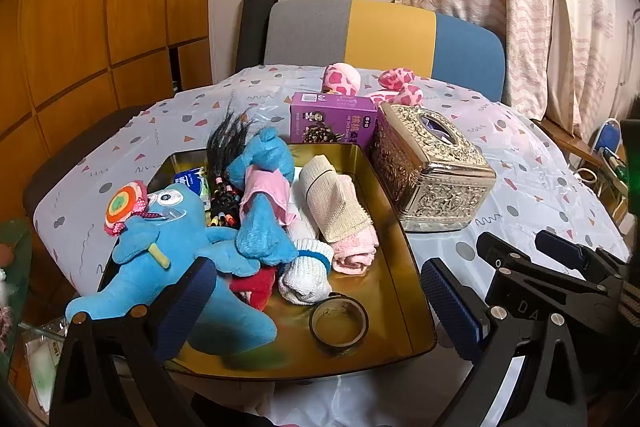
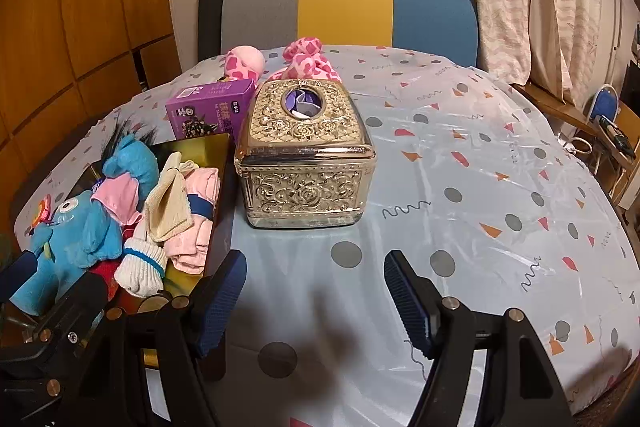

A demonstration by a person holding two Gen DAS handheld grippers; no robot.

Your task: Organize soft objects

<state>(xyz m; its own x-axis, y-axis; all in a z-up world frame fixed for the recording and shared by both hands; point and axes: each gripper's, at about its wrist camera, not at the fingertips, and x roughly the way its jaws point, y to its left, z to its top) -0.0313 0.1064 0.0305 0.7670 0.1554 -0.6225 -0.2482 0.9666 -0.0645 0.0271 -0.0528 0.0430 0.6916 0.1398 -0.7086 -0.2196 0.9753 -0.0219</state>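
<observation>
Since both the left tongs (image 1: 318, 301) and right tongs (image 2: 316, 301) are spread with nothing held, the pink spotted plush (image 2: 306, 61) could easily get fumbled; the gold tissue box (image 2: 306, 155) might get bumped reaching past it.

Both grippers are black angular frames with brass-coloured round bolts; the left gripper (image 1: 318, 307) and the right gripper (image 2: 316, 301) carry ribbed dark-blue finger pads (image 2: 408, 301).

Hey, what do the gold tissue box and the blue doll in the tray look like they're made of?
Gold tissue box: looks like metal or metallised plastic, shiny with embossed rose relief; which one I cannot tell. Blue doll: plush fabric, fuzzy matte nap, soft stuffed limbs.
</observation>
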